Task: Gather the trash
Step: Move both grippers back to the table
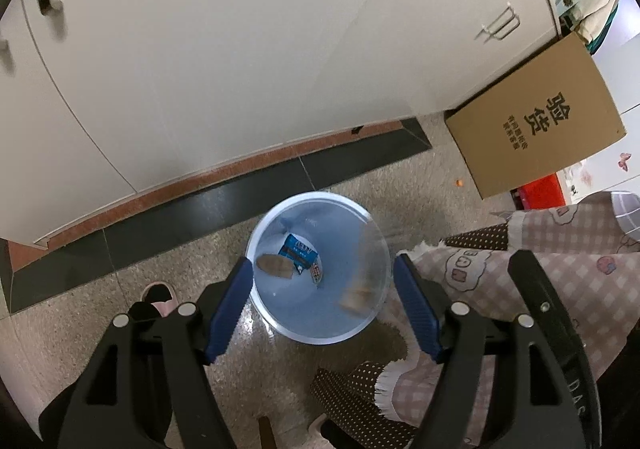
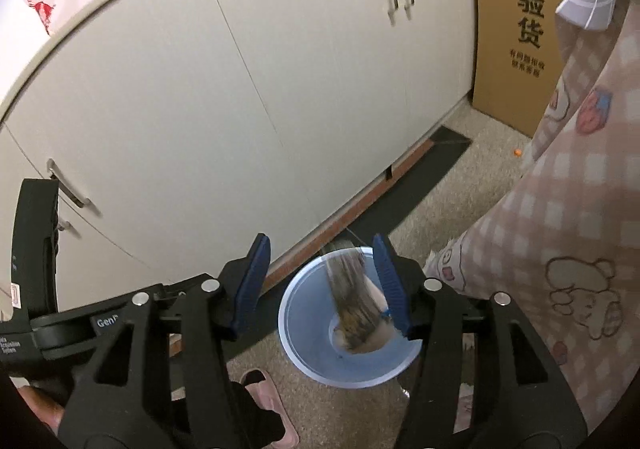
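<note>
hovering over the pale blue bin on the floor, right gripper spread and empty so a blurred brown scrap can drop inside, left gripper also spread wide above it, holding nothing, beside a blue wrapper already in.

Trash bin before cabinet, wrapper inside
</note>
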The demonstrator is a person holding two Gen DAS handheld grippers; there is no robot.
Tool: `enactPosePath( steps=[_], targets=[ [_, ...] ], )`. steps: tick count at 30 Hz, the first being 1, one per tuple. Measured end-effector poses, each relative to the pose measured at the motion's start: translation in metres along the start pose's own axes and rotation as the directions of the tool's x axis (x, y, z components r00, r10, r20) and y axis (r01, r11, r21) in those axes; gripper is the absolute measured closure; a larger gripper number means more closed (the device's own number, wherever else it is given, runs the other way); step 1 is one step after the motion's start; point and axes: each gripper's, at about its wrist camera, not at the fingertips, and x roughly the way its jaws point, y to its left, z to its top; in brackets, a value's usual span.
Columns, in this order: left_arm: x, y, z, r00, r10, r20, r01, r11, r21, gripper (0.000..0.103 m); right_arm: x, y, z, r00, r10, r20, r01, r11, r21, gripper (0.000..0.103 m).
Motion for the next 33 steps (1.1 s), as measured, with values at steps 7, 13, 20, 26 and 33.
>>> enactPosePath(
  steps=[7,13,20,26,33],
  targets=[
    [-0.058,-0.014,-0.002,0.993,-0.043,0.110,0.043,0.999,-0.002,0.032,-0.044,0.016,0.012,0.999,0.002,0.044,-0.001,1.000,-0.027,0.050],
    [-0.135,-0.034,-0.008,0.964,-0.100,0.247,0.093,0.995,0.040,0.032,-0.112,0.031,0.032,0.987,0.059,0.149,-0.055,0.998,-0.029,0.050],
    [-0.224,-0.072,-0.030,0.900,-0.185,0.394,0.145,0.981,0.129,0.027,-0.212,0.037,0.047,0.947,0.117,0.300,-0.114,0.993,-0.025,0.047],
    [-0.254,-0.134,-0.067,0.886,-0.268,0.378,0.176,0.949,0.261,0.026,-0.290,-0.005,0.045,0.916,0.046,0.398,-0.066,0.997,0.037,0.043],
    [-0.237,-0.225,-0.122,0.903,-0.365,0.229,0.246,0.873,0.421,0.026,-0.356,-0.094,0.021,0.883,-0.150,0.446,0.062,0.977,0.205,0.036]
  ],
)
